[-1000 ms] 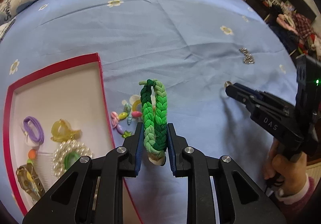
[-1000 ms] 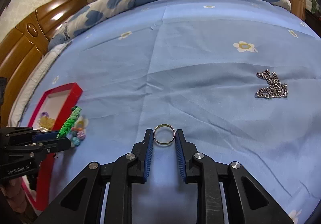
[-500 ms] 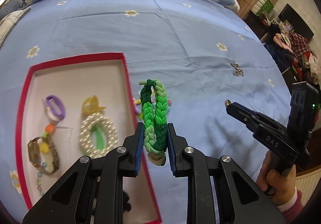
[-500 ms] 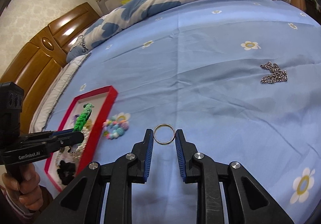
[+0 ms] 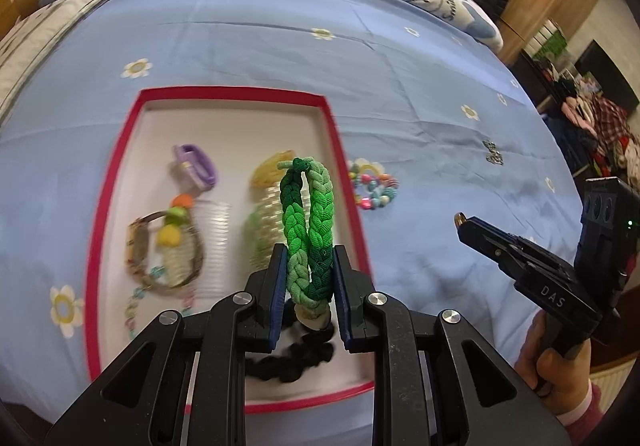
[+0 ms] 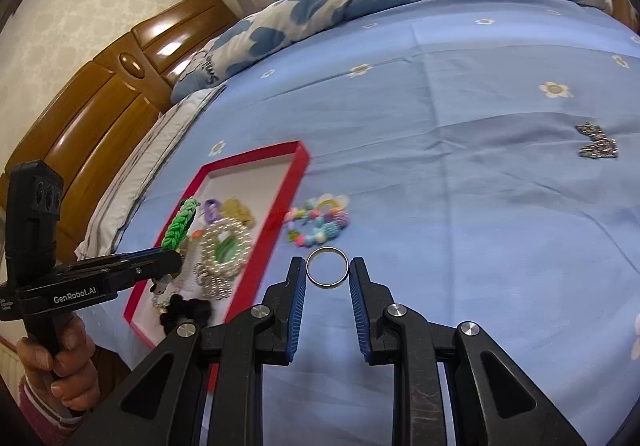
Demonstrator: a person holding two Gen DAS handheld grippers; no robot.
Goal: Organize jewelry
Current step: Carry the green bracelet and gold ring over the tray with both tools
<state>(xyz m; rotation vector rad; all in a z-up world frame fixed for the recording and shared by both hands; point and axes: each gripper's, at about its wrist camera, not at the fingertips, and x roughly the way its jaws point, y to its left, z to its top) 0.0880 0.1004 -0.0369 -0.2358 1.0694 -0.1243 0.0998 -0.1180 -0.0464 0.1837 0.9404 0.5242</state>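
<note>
Nearest to the lens, the left tool (image 5: 308,282) pinches a green braided bracelet (image 5: 308,222) between its pads, the loop standing upright over the right-hand part of the red-rimmed tray (image 5: 335,150). To do this step well, I would lower the bracelet toward the bare white floor at the tray's far end, clear of the pearl bracelet (image 5: 264,214) and the black scrunchie (image 5: 292,358) beneath, and let go only when it is low, since the springy braid may roll. Off to the right, the right tool (image 6: 327,269) grips a thin metal ring (image 6: 327,268) by its edges; keep that squeeze steady, as the ring could twist out. Further away on the bed (image 5: 240,46), a beaded bracelet (image 5: 374,186) lies just outside the tray's rim and a silver chain (image 6: 598,142) well apart.
</note>
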